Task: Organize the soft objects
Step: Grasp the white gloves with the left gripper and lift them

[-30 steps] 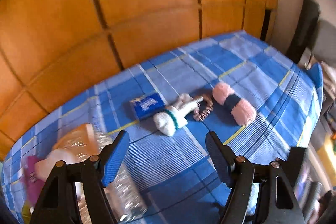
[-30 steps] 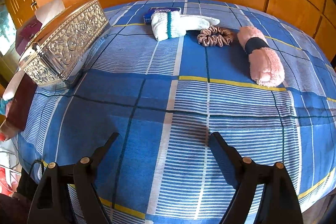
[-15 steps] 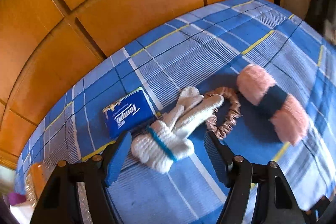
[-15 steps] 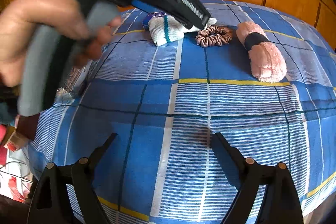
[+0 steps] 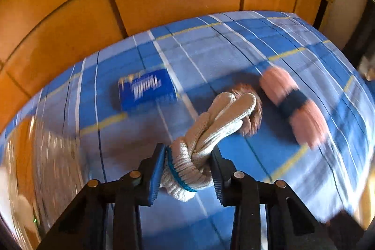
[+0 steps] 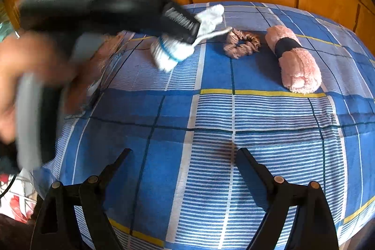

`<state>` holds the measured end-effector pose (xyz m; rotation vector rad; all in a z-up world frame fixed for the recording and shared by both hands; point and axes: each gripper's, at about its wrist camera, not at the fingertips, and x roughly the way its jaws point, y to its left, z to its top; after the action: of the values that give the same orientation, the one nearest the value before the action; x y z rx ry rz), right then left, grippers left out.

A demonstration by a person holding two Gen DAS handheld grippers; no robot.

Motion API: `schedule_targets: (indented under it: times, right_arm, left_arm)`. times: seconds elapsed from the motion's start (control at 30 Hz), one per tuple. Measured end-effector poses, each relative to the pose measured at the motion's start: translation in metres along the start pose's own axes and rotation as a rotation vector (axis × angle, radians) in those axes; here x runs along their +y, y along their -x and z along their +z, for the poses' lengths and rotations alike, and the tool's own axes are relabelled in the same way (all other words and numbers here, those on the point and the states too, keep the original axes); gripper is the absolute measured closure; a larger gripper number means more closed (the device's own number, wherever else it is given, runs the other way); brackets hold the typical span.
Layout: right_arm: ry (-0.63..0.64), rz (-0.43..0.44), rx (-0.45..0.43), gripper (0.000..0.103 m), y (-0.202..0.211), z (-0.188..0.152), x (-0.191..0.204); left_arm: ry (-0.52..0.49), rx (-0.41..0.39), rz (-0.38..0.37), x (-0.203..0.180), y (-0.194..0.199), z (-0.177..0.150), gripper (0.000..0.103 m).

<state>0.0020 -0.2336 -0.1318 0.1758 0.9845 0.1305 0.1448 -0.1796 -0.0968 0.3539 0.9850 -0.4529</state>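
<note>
Two claws: left claw [image 5: 187, 168] clamped on gloves [image 5: 211, 130]; right claw [image 6: 182, 156] agape above bed [image 6: 211, 114]. Blue packet [image 5: 146, 91], lettering blurred, only in left view; scrunchie [image 6: 242, 43], towel [image 6: 295, 57].

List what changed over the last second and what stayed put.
The left tool swept in over the blue checked cloth and shut on the white gloves, lifting them. The right tool stayed open; scrunchie and pink towel roll unmoved.
</note>
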Motion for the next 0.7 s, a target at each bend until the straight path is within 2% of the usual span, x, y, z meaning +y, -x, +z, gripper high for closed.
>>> schedule_targets:
  times: [0.1, 0.17, 0.23, 0.27, 0.47, 0.53, 0.6, 0.7]
  right_arm:
    - [0.044, 0.019, 0.046, 0.012, 0.002, 0.002, 0.000]
    - [0.061, 0.038, 0.085, 0.017, 0.005, 0.004, -0.004]
    - [0.060, 0.042, 0.120, 0.028, 0.012, 0.006, -0.013]
    - [0.051, 0.027, 0.127, 0.028, 0.016, 0.006, -0.020]
    - [-0.005, -0.074, 0.098, 0.028, 0.061, 0.000, -0.061]
    - [-0.022, -0.109, 0.084, 0.028, 0.074, -0.001, -0.072]
    - [-0.049, -0.139, 0.063, 0.028, 0.086, -0.002, -0.086]
    - [-0.078, -0.165, 0.014, 0.029, 0.096, 0.011, -0.103]
  left_arm:
    - [-0.038, -0.019, 0.000, -0.009, 0.016, -0.030, 0.066]
    - [-0.063, -0.033, 0.000, -0.013, 0.022, -0.042, 0.065]
    - [-0.090, -0.046, 0.002, -0.017, 0.025, -0.048, 0.065]
    - [-0.116, -0.050, 0.010, -0.020, 0.023, -0.048, 0.065]
    - [-0.188, -0.061, 0.037, -0.029, 0.002, -0.037, 0.061]
    - [-0.175, -0.076, 0.027, -0.026, 0.001, -0.039, 0.062]
    - [-0.150, -0.098, 0.010, -0.022, 0.009, -0.044, 0.068]
    - [-0.136, -0.106, -0.030, -0.018, 0.022, -0.057, 0.069]
